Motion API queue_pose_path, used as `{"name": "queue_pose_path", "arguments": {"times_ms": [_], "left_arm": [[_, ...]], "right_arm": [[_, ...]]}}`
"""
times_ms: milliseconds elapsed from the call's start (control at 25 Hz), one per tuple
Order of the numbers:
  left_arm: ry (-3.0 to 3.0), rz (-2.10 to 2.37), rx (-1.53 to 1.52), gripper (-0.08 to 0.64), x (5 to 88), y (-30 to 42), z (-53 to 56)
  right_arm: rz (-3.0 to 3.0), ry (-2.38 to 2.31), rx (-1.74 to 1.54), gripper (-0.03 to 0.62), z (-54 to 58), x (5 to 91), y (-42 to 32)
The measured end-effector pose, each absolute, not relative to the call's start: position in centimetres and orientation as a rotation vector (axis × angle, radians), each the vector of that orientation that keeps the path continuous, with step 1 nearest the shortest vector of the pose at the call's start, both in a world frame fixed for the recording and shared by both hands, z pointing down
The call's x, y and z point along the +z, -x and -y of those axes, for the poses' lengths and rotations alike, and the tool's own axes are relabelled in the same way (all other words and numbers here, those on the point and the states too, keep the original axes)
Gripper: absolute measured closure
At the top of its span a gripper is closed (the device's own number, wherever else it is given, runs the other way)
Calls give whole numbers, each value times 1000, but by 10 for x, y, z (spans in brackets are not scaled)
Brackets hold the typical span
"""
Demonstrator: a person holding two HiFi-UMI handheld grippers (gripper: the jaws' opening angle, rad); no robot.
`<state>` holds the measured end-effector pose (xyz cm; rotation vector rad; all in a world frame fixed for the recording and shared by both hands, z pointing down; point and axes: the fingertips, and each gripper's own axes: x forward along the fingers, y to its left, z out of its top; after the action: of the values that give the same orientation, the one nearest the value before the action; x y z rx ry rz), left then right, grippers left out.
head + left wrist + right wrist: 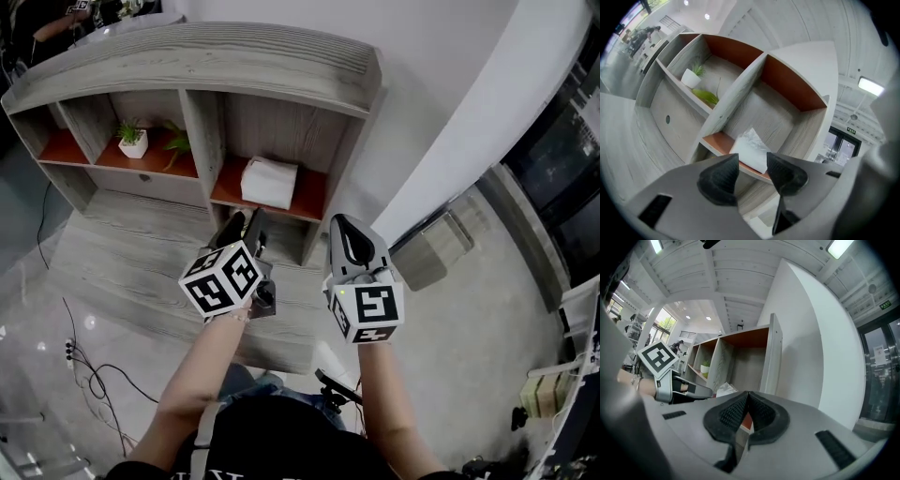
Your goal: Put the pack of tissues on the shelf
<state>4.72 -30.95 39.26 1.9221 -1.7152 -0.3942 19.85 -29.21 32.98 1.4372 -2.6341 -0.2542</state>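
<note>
The white pack of tissues (269,182) lies on the red-brown board in the right compartment of the grey wooden shelf (187,66). My left gripper (246,227) hangs just in front of and below that compartment, apart from the pack. In the left gripper view its jaws stand open with nothing between them, and the pack (751,151) shows beyond the left gripper (752,161). My right gripper (343,228) is held beside it to the right, shut and empty. In the right gripper view the pads of the right gripper (747,401) meet, and the pack (723,390) is partly hidden behind them.
A small plant in a white pot (134,142) and a green leaf (178,145) sit in the middle compartment. The shelf stands on a stepped wooden base (141,253). Cables (94,366) trail on the floor at left. A white wall (441,75) rises at right.
</note>
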Motion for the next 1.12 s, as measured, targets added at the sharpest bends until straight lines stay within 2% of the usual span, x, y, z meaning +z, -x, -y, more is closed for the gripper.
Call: {"name": "queue_pose_path", "arguments": {"times_ms": [400, 640, 880, 1000, 1120], "left_arm": [[-2252, 1824, -126, 371, 364, -40, 287], [-2379, 1769, -4, 399, 360, -32, 280], [-2503, 1793, 88, 466, 348, -18, 275], [-2553, 1819, 118, 545, 345, -15, 272], [-2591, 1819, 124, 546, 341, -14, 271]], "right_arm": [[2649, -1360, -259, 575, 281, 321, -180], [2603, -1444, -233, 575, 270, 310, -178], [2548, -1453, -195, 575, 258, 318, -172], [2531, -1443, -240, 575, 254, 324, -165], [2542, -1486, -192, 575, 255, 323, -163]]}}
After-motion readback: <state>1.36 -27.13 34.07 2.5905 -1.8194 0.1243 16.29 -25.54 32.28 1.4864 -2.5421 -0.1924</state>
